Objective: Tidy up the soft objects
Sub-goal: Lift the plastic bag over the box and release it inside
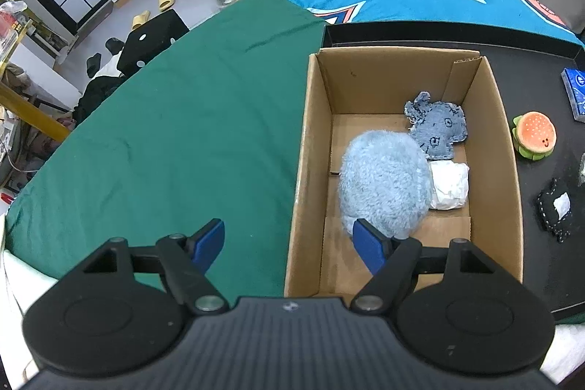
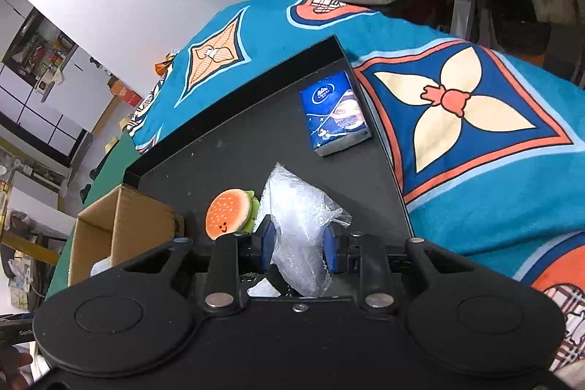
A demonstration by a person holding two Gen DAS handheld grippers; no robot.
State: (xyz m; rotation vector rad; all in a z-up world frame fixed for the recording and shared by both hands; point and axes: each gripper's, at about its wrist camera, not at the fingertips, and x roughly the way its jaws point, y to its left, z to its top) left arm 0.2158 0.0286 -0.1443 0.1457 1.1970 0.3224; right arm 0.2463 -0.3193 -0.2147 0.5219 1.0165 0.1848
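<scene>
A cardboard box [image 1: 310, 148] stands on a black tray [image 1: 530, 72]. Inside lie a fluffy light-blue plush [image 1: 384, 178], a denim soft toy [image 1: 437, 127] and a white crumpled bundle [image 1: 449, 183]. My left gripper [image 1: 289, 243] is open and empty, straddling the box's left wall, one fingertip near the plush. My right gripper [image 2: 298, 243] is shut on a clear bubble-wrap bag [image 2: 299, 218], above the tray [image 2: 226, 148]. A burger plush [image 2: 228, 212] lies just left of the bag; it also shows in the left wrist view [image 1: 535, 136]. The box [image 2: 120, 225] is at left.
A blue tissue pack [image 2: 334, 114] lies at the tray's far end, also in the left view [image 1: 577, 94]. A black fabric pouch [image 1: 555, 207] lies right of the box. Green cloth [image 1: 182, 134] covers the surface left of the box. A blue patterned blanket [image 2: 475, 119] surrounds the tray.
</scene>
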